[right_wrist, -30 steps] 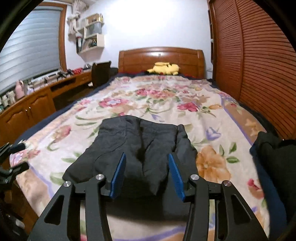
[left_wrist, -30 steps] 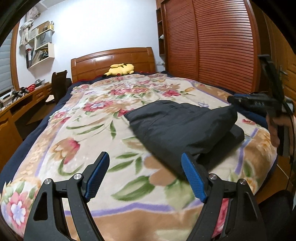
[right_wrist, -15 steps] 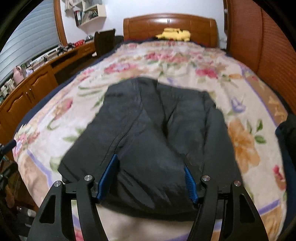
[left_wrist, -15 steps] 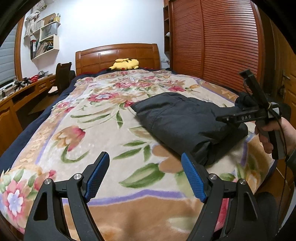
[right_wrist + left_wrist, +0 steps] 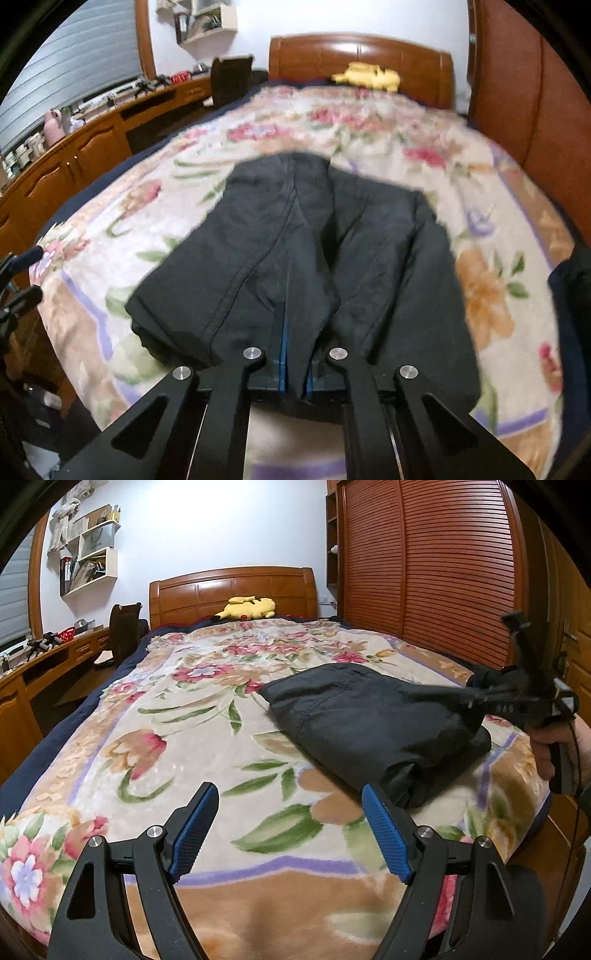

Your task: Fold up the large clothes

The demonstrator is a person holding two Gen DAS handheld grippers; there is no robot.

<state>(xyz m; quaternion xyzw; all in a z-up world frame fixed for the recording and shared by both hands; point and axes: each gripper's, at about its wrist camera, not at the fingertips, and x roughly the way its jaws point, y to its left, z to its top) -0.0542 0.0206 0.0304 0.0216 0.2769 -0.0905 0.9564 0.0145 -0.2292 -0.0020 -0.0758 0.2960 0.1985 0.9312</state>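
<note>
A: Starting at the jaws: we are clamping the right gripper (image 5: 294,354) fully closed on a pinch of the dark garment (image 5: 306,266). In the right wrist view the blue pads are sitting almost together with a fold of black cloth caught between them, right at the garment's near edge.

B: And the left gripper (image 5: 291,834)? We are holding it wide open, nothing between its pads, hovering over the floral blanket (image 5: 177,738) with only the pattern showing in the gap.

A: So where is the garment lying from each of us?

B: It is resting folded on the blanket toward the foot and right side of the bed (image 5: 236,587). From the left gripper it is lying ahead and off to the right, its nearest corner just beyond the right-hand pad but not touching it. From the right gripper it is stretching straight ahead, long axis running away from the jaws toward the headboard.

A: Then the right hand is plainly the nearer one. We are guessing the next fold or drag goes along that axis, led by the right.

B: Agreed, and the left would have to swing rightward to catch the free near corner. The yellow plush toy (image 5: 249,607) by the headboard is sitting well apart from all this.
</note>
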